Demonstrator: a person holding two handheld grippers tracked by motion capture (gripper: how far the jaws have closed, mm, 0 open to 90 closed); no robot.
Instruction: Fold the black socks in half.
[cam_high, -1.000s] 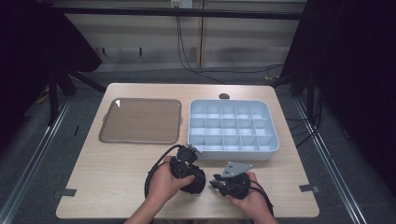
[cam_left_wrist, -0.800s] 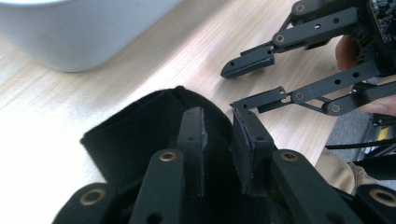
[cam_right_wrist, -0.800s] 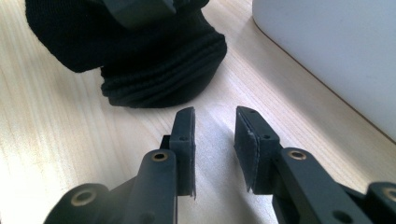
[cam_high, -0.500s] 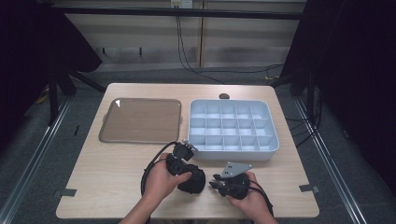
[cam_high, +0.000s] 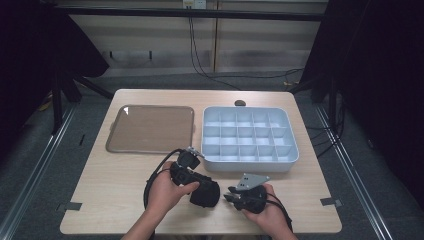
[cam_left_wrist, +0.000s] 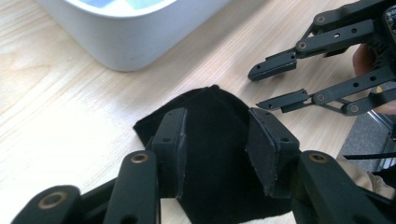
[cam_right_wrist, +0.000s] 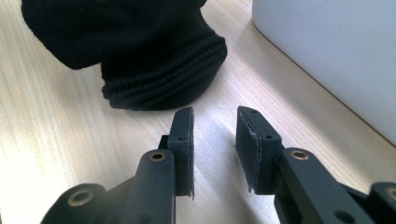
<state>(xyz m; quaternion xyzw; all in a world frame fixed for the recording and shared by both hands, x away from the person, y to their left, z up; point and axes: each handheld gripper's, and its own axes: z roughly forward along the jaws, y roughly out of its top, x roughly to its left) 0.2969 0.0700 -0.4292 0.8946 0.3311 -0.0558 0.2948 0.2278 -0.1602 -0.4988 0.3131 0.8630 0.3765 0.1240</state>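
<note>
A black knitted cloth (cam_high: 209, 195), bundled up, lies on the wooden table near the front edge. My left gripper (cam_high: 199, 184) points down onto it from the left. In the left gripper view its jaws have just been opening and my left gripper (cam_left_wrist: 215, 128) straddles the black cloth (cam_left_wrist: 215, 177) with a gap on each side. My right gripper (cam_high: 229, 194) rests just right of the cloth, pointing at it. It is open with only bare table between its pads (cam_right_wrist: 184, 140), and the cloth's ribbed cuff (cam_right_wrist: 163, 79) lies just ahead of my right gripper (cam_right_wrist: 215, 121).
A white compartment box (cam_high: 250, 161) stands close behind both grippers, its wall (cam_right_wrist: 336, 56) just right of the right jaws. A brown flat tray (cam_high: 150, 127) lies at the back left. A small dark disc (cam_high: 240, 103) sits at the far edge.
The left hand and gripper have shifted slightly left and away, uncovering more of the black cloth. The right gripper has kept still.
</note>
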